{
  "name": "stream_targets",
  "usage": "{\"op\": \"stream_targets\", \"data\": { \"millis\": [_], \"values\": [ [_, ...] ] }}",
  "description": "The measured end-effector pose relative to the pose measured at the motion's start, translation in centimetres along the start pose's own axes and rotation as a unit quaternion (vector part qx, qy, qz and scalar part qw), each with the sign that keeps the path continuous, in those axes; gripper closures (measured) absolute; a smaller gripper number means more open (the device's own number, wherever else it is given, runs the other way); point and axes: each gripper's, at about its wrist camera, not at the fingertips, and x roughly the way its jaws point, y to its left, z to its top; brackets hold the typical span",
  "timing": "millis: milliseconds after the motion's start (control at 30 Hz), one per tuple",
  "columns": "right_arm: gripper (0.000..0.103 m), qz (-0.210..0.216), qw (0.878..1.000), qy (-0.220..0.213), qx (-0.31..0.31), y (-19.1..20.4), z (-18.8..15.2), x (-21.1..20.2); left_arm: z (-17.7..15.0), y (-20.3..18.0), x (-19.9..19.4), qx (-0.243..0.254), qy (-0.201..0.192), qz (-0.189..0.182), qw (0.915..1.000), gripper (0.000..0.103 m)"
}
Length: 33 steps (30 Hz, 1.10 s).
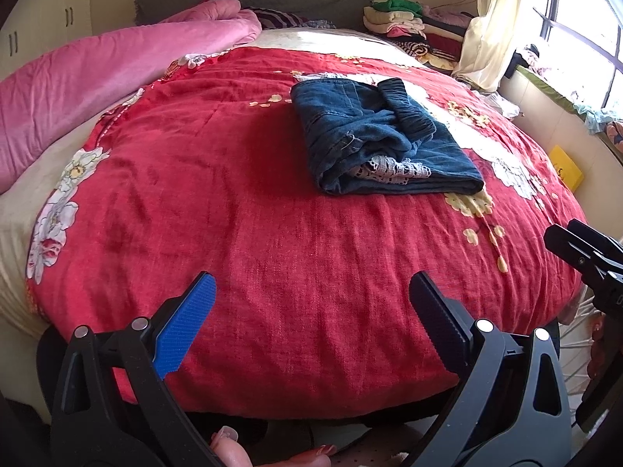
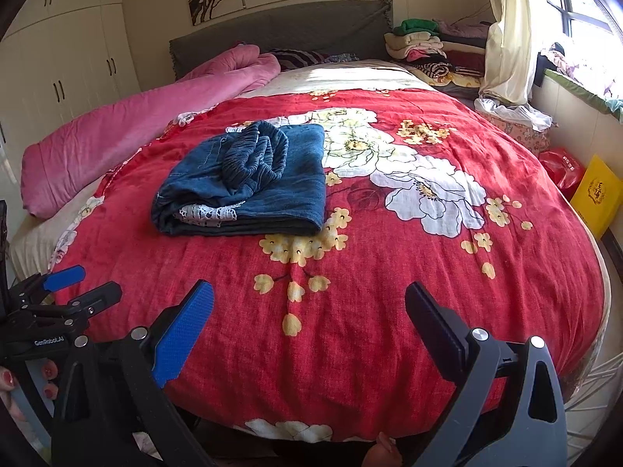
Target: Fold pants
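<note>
Dark blue denim pants (image 1: 381, 136) lie folded into a compact stack on the red floral bedspread (image 1: 233, 214), waistband on top and a strip of white lace showing at the near edge. In the right wrist view the pants (image 2: 249, 183) sit left of centre. My left gripper (image 1: 311, 292) hovers open over the near edge of the bed, well short of the pants, nothing between its fingers. My right gripper (image 2: 309, 303) is likewise open and empty near the foot of the bed. The left gripper (image 2: 83, 286) also shows at the left of the right wrist view.
A pink quilt (image 1: 97, 81) is bunched along the left side of the bed. Stacked folded clothes (image 2: 432, 50) sit by the headboard at the right. A yellow box (image 2: 595, 194) and red bag (image 2: 560, 167) stand on the floor beside the window wall.
</note>
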Motion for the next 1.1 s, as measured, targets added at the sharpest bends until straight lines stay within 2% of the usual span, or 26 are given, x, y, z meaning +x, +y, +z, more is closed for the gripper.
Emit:
{"op": "stream_targets", "data": {
  "millis": [267,833,1000,1033,1100],
  "values": [
    [0.005,-0.016,1.000,0.003,-0.008,-0.1,-0.1,0.7,0.1,0.5,0.3,-0.005,0.001,0.008,1.0000,0.010],
    [0.005,-0.021,1.000,0.020,-0.001,-1.0,-0.7,2.5,0.8,1.5,0.7,-0.021,0.001,0.005,0.9998,0.010],
    [0.005,-0.050,0.998,0.027,0.014,-4.5,0.3,3.9,4.0,5.9,0.6,-0.064,-0.035,0.017,0.9972,0.010],
    [0.005,-0.058,0.998,0.024,0.021,-5.7,0.9,4.2,5.3,7.8,1.1,-0.075,-0.040,0.038,0.9957,0.010],
    [0.005,-0.088,0.995,0.020,0.034,-9.0,2.6,5.3,7.8,11.1,3.3,-0.078,-0.024,0.078,0.9936,0.010]
  ]
}}
